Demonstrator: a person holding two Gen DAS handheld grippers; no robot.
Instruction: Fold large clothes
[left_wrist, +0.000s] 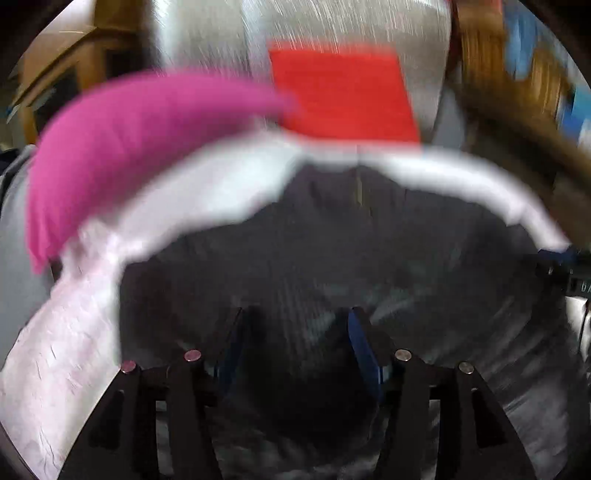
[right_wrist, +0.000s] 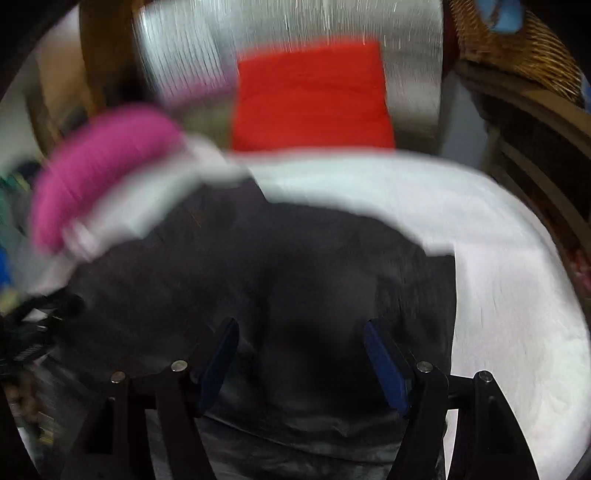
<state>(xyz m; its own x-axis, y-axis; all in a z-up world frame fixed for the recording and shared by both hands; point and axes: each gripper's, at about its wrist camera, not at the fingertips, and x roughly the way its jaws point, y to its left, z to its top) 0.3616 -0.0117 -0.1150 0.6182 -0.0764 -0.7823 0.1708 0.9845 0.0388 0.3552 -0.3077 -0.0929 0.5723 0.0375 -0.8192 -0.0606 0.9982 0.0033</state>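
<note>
The left gripper (left_wrist: 295, 339) was open, with its blue pads spread apart and nothing between them. The right gripper (right_wrist: 301, 354) was open too, and it held nothing. Both hung over a big dark shirt (left_wrist: 332, 258) that lay spread on a white sheet (right_wrist: 509, 295). The shirt filled the space under the fingers in both views. Past the shirt, on the left, a pink cloth (left_wrist: 122, 147) lay curved on the sheet. Farther back sat a folded red cloth (right_wrist: 310, 99). At the far right stood a woven basket (right_wrist: 517, 48). Everything looked blurry.
</note>
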